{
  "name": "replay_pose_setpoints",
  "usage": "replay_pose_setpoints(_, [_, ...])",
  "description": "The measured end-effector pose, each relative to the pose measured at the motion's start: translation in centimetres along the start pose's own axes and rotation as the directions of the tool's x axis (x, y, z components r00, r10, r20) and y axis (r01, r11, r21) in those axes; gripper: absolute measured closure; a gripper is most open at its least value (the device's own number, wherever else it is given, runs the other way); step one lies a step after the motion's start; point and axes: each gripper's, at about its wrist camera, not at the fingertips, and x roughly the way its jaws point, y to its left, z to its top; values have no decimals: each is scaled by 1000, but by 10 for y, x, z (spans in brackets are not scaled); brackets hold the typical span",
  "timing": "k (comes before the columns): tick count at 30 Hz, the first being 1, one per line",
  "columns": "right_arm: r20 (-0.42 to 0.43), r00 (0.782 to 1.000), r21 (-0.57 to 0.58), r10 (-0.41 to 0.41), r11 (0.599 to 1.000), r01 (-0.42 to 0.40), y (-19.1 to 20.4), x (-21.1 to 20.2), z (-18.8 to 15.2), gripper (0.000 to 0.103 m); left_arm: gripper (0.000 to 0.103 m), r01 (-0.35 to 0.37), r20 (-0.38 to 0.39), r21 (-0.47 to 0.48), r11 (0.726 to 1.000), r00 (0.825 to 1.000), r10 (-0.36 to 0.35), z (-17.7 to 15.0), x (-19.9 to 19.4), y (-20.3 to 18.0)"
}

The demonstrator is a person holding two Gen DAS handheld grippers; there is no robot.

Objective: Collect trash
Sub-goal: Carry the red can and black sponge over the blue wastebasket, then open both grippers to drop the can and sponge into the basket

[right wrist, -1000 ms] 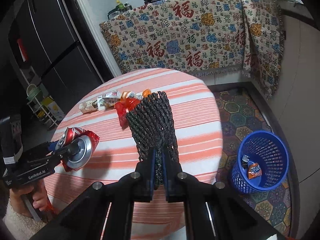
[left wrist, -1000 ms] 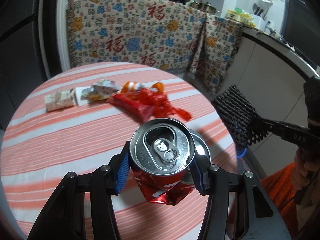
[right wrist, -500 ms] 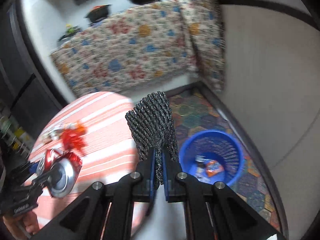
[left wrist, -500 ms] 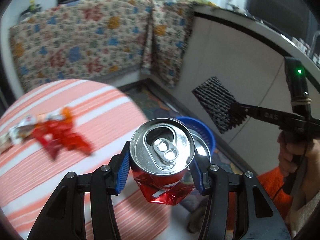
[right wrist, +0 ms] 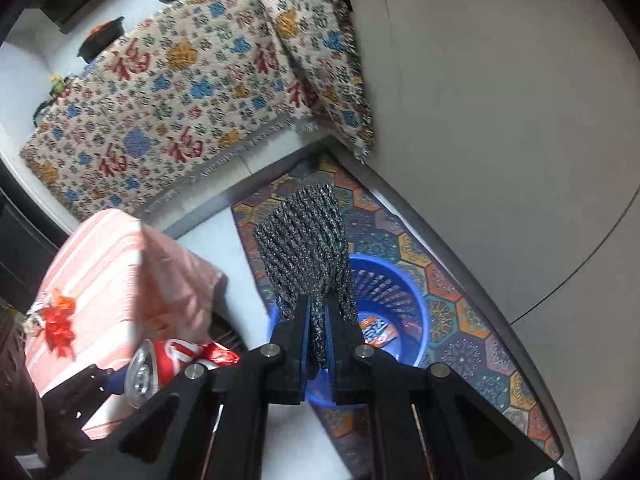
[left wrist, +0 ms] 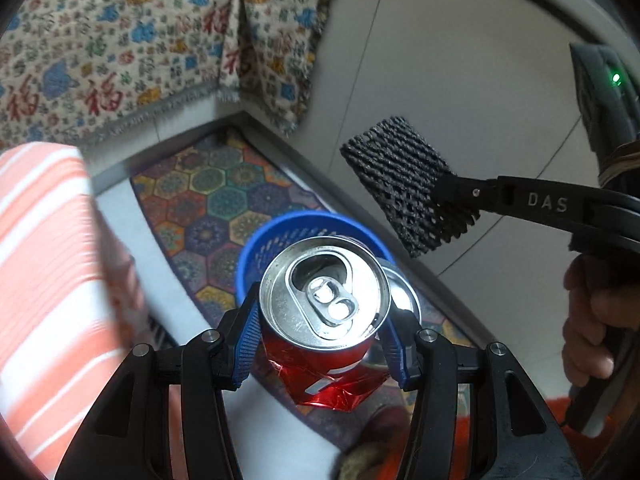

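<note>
My left gripper [left wrist: 322, 344] is shut on a crushed red drink can [left wrist: 326, 308], silver top facing the camera, held above the near rim of the blue trash basket [left wrist: 280, 232]. My right gripper [right wrist: 318, 340] is shut on a black foam net sleeve [right wrist: 306, 248] that sticks up over the same blue trash basket [right wrist: 384, 292]. From the left wrist view the black foam net sleeve [left wrist: 400, 184] hangs to the right of the can. The right wrist view shows the red drink can [right wrist: 164, 364] at lower left. A wrapper [right wrist: 374, 326] lies inside the basket.
The round table with the orange striped cloth [left wrist: 36, 264] stands at the left, with red wrappers [right wrist: 60, 324] left on it. A patterned hexagon rug [right wrist: 452, 308] lies under the basket. White cabinet panels [left wrist: 460, 80] rise close behind, and a printed cloth [right wrist: 180, 92] hangs over the counter.
Both grippers swung from above the table to the right and down, over the blue basket. The can and the net sleeve stay gripped. The table has slid to the left edge of both views.
</note>
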Motion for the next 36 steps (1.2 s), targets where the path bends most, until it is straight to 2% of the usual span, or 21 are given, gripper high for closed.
replay_pose_setpoints(6, [-60, 998, 1, 10, 1000, -10, -32, 45, 1, 96, 49, -12, -13, -30, 999, 1000, 12, 3, 49, 4])
replay_pose_setpoints(11, [-103, 995, 0, 2, 1000, -2, -38, 69, 1, 96, 49, -20, -18, -46, 999, 1000, 19, 5, 76, 9])
replay_pose_setpoints(16, [-126, 992, 12, -25, 1000, 26, -43, 84, 3, 95, 49, -24, -37, -39, 999, 999, 23, 7, 93, 13])
replay_pose_setpoints(23, [-173, 985, 23, -18, 999, 22, -47, 103, 2, 93, 49, -24, -70, -46, 999, 997, 21, 5, 112, 17])
replay_pose_setpoints(29, [-178, 984, 29, -24, 999, 30, -48, 108, 2, 92, 47, -26, -93, -42, 999, 995, 22, 5, 125, 17])
replay_pose_setpoints(31, [-176, 984, 33, -29, 999, 36, -49, 108, 2, 83, 40, -24, -96, -37, 999, 995, 20, 5, 127, 15])
replay_pose_setpoints(33, [-170, 985, 44, -21, 999, 29, -50, 107, 3, 64, 37, -26, -85, -32, 999, 996, 23, 6, 125, 15])
replay_pose_setpoints(36, [-168, 985, 46, -24, 998, 32, -50, 106, 4, 63, 35, -26, -78, -35, 999, 997, 23, 8, 123, 16])
